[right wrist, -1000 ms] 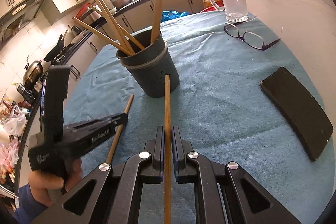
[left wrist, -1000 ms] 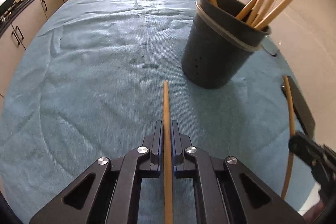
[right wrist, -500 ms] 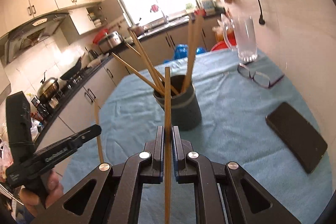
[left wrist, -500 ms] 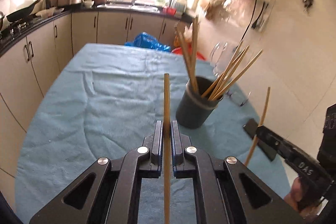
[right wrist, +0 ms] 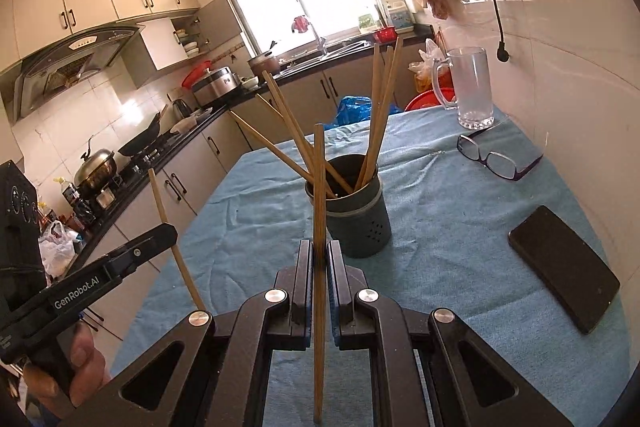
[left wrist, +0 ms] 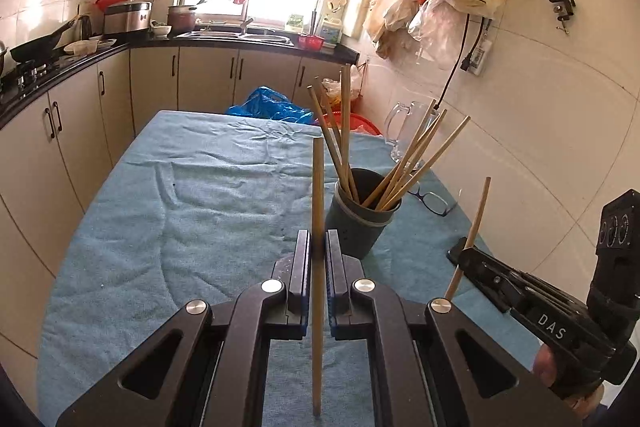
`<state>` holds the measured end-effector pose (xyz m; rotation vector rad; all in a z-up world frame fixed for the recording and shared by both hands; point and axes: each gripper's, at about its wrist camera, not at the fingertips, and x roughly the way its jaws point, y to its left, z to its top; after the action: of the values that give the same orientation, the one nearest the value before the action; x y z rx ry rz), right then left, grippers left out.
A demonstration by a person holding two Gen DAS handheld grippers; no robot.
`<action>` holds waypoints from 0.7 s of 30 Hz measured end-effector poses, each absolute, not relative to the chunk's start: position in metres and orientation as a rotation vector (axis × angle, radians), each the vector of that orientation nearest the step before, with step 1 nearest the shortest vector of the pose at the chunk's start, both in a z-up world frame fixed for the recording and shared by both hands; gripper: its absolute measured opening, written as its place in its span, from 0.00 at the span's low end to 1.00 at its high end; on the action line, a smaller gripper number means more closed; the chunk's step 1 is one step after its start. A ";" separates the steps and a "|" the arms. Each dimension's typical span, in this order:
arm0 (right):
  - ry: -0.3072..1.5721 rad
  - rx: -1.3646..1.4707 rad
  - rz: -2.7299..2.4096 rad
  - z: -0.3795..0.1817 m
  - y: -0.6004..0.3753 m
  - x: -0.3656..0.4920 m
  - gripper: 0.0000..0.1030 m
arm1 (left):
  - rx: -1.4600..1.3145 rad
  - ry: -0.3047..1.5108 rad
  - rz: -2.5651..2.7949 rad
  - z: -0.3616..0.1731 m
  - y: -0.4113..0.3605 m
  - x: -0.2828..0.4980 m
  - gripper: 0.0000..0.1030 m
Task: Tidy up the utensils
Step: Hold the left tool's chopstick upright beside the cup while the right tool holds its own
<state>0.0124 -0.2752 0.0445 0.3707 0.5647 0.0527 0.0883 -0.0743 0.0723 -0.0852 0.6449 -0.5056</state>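
Left gripper (left wrist: 318,247) clamps one chopstick (left wrist: 317,227). Right gripper (right wrist: 319,251) clamps another chopstick (right wrist: 319,207). Dark holder (right wrist: 358,223) stands near the table's (right wrist: 460,227) middle.

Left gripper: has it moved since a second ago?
Yes. The left gripper has risen and pulled back: the holder now sits smaller and lower in its view, its chopstick still clamped.

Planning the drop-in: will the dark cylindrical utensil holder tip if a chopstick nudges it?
The dark cylindrical utensil holder is tall and stands on a soft, wrinkled blue towel, so probably tippy. The wooden chopsticks lean outward above the rim, likely raising its balance point. It looks like light plastic, so it may slide first.
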 end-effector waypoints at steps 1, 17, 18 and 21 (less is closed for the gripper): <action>0.564 0.371 0.053 0.045 -0.275 0.012 0.07 | -0.084 0.646 -0.508 0.072 -0.074 0.089 0.06; 0.562 0.363 0.059 0.047 -0.275 0.012 0.07 | -0.075 0.648 -0.505 0.069 -0.075 0.090 0.06; 0.562 0.364 0.058 0.047 -0.275 0.011 0.07 | -0.072 0.646 -0.504 0.069 -0.076 0.090 0.06; 0.562 0.362 0.059 0.047 -0.275 0.012 0.07 | -0.063 0.640 -0.499 0.068 -0.078 0.087 0.06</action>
<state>0.0117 -0.2753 0.0472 0.3624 0.5619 0.0590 0.0874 -0.0777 0.0679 -0.0628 0.6399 -0.4993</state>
